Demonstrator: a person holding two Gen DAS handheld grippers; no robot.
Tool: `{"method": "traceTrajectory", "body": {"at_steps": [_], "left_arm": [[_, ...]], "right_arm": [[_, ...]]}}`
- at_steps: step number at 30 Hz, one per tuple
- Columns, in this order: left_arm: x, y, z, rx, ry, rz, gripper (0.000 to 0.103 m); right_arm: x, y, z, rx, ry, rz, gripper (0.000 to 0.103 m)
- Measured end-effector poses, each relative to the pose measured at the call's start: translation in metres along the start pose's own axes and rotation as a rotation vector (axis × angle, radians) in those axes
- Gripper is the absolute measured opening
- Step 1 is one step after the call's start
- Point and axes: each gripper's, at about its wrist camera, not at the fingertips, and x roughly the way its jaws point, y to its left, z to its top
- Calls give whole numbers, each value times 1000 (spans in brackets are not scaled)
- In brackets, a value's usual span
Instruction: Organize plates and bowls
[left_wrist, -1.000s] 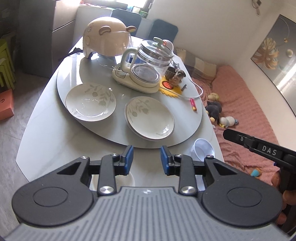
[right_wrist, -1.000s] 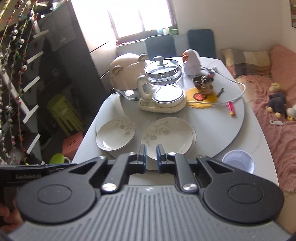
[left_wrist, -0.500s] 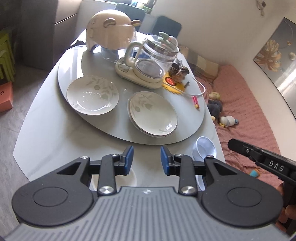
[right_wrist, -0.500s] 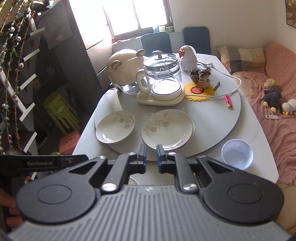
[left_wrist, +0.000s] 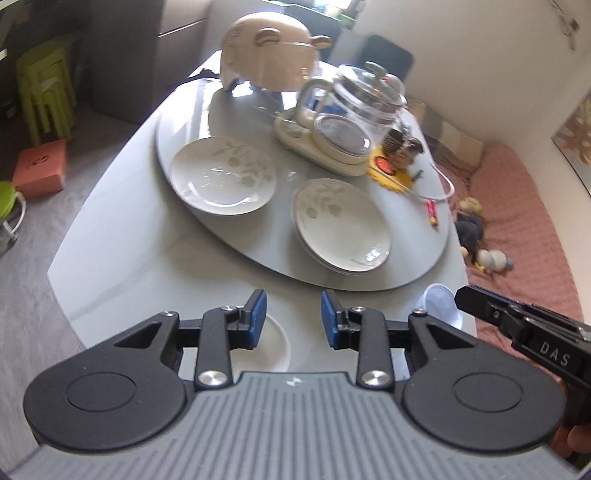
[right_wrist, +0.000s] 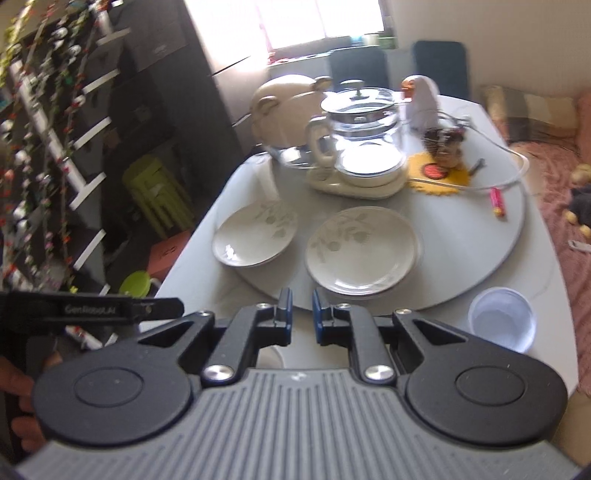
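Lying on the turntable (left_wrist: 413, 266) toward its near edge: a single plate (left_wrist: 222, 180) at the left, a stack of plates (left_wrist: 341, 226) beside it, apart. Sitting on the table (left_wrist: 122, 236) at its near edge, a white bowl (left_wrist: 275, 341) and a plastic cup (right_wrist: 501, 319). Hovering above that edge, holding nothing: left gripper (left_wrist: 293, 319) gaping moderately, right gripper (right_wrist: 299, 317) narrowed to a slim gap.

A glass kettle (left_wrist: 354, 110) on a cream base stands on the grey turntable (left_wrist: 406, 229), with a beige bear-eared helmet (left_wrist: 269, 55) behind it and a yellow mat (right_wrist: 439, 173) beside it. A red-and-yellow lighter (right_wrist: 497, 201) lies near the turntable's edge, next to a clear tube (right_wrist: 513, 173). Green stools (left_wrist: 44, 88) are stacked on the floor, and stuffed toys (left_wrist: 476, 236) lie on the pink blanket (left_wrist: 524, 229).
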Motion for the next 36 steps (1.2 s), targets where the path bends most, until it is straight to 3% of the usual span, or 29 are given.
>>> {"method": "traceTrajectory", "body": {"at_steps": [8,21,23,24,25,29,36], "left_arm": [[4,16,18,-39,-18,24,41],[79,97,90,-7,42,-29,50],[96,111,104,8,58,-29,50],[106,119,111,6,69,-33,50],[115,127,118,0,82,-46,50],[143,152,150,33,96,-69,50],[199,184,198,106,112,-73,50]], "right_arm": [[18,5,7,32,36,73,15],[103,36,46,69,121,22,16],[120,46,53,61,129,11,26],[128,50,57,62,133,12,38],[137,53,61,73,139,18,41],[164,67,65,90,133,-10,39],[214,68,60,226,202,-56,39]]}}
